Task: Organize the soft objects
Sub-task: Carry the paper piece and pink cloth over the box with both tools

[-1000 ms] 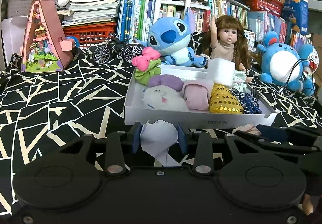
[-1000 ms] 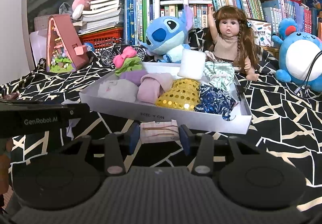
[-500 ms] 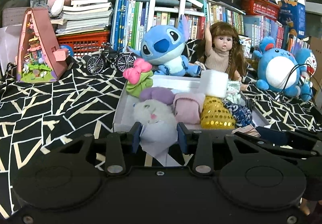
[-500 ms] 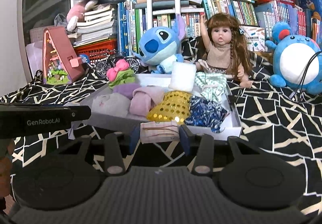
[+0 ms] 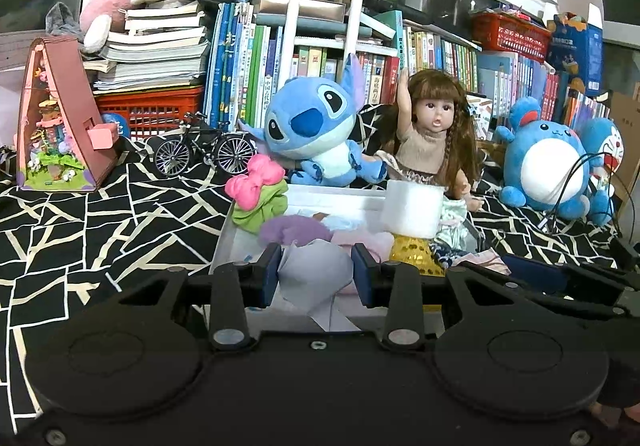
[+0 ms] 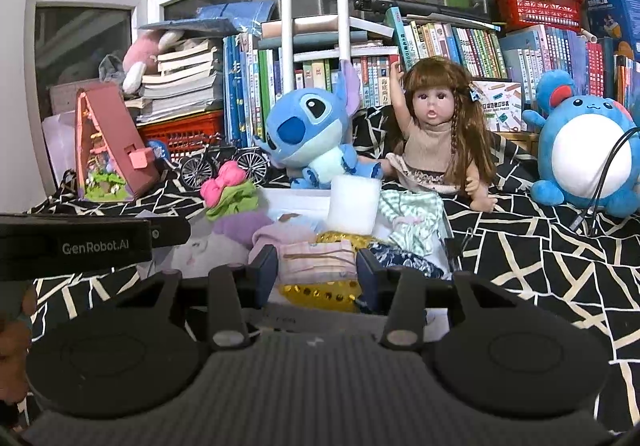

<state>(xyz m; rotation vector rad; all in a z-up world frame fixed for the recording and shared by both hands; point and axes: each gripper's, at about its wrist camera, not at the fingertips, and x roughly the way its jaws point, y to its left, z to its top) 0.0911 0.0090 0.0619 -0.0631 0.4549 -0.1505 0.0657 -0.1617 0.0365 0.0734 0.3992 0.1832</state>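
I pinched a soft white cloth [image 5: 316, 270] in my left gripper [image 5: 316, 274] and a folded pink checked cloth [image 6: 318, 262] in my right gripper [image 6: 318, 270], so I judged I should open the fingers only once each sat over a bare spot in the white tray [image 5: 224, 246] ahead.

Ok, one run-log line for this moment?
left gripper: shut on white cloth | right gripper: shut on pink cloth | both at tray

Behind doll [image 5: 434, 137]: packed bookshelf [image 5: 440, 57]. Left of doll: blue plush [image 5: 316, 133], then mini bicycle [image 5: 206, 149], pink A-frame toy house [image 5: 56, 121]. Right of doll: round blue plush w/ white belly [image 5: 548, 161].
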